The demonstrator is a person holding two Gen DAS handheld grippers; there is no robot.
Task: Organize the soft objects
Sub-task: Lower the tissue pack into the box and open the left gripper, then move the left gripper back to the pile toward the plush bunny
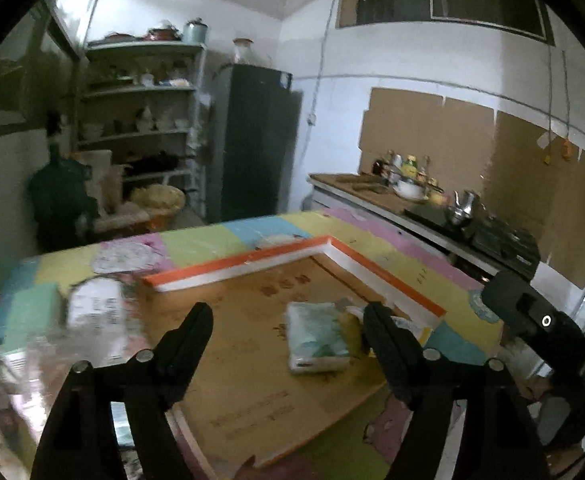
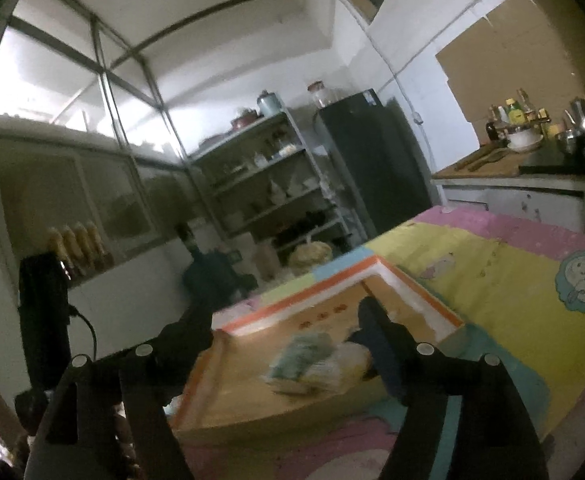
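Left of the left gripper (image 1: 288,320), a blurred white pack (image 1: 96,312) lies on the pastel mat (image 1: 196,242). Between and just ahead of its spread, empty fingers sits a green-and-white tissue packet (image 1: 317,338), flat on the floor of the orange-rimmed cardboard tray (image 1: 252,264). It looks light, squashy and slick-wrapped, best pinched across its short sides. The right gripper (image 2: 288,322), likewise released and holding nothing, hovers tilted down over the same tray, the packet (image 2: 312,364) blurred below its fingertips.
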